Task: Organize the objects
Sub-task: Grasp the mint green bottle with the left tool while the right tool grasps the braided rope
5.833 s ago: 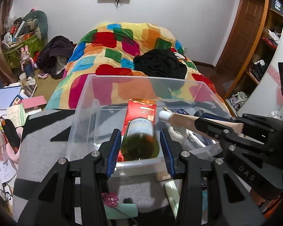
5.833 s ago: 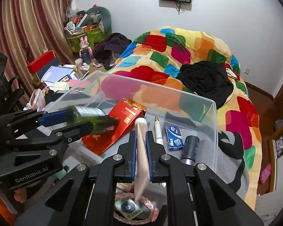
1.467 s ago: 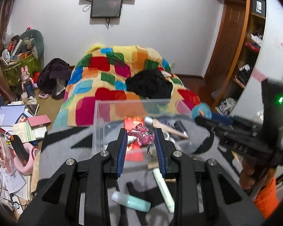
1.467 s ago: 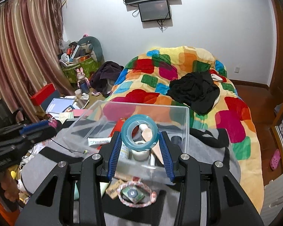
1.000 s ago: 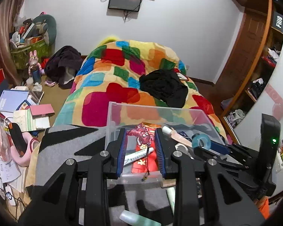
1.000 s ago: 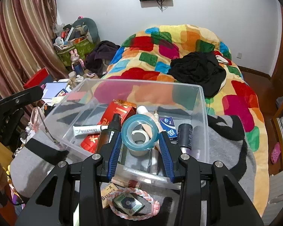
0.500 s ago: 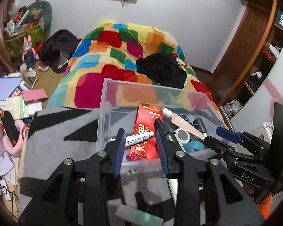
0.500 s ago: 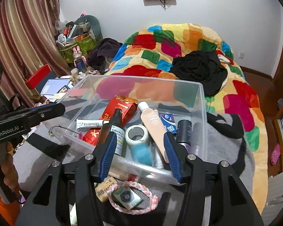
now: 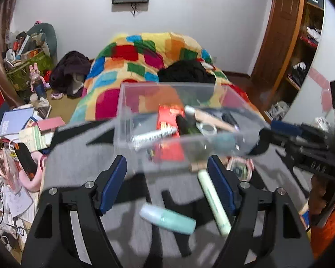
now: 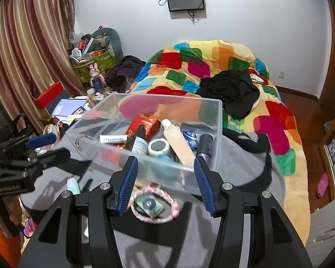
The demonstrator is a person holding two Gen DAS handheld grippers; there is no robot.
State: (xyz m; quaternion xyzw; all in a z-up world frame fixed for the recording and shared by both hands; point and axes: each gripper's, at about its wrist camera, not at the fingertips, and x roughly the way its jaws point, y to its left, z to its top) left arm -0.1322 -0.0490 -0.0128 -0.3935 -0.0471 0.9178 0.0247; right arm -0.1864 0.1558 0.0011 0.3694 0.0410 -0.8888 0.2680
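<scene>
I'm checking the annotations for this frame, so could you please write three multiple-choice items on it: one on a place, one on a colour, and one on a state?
1. Where does the braided ring lie?
A. inside the clear bin
B. on the grey blanket in front of the bin
C. on the bed

2. What colour is the carton in the clear bin?
A. red
B. white
C. black

3. How does the left gripper stand?
A. shut on a tube
B. shut on nothing
C. open and empty

Answers: 1 B, it rests on the grey blanket outside the bin's near wall. 2 A, it is plainly red. 3 C, its jaws have just been opening, with nothing gripped between them.
</scene>
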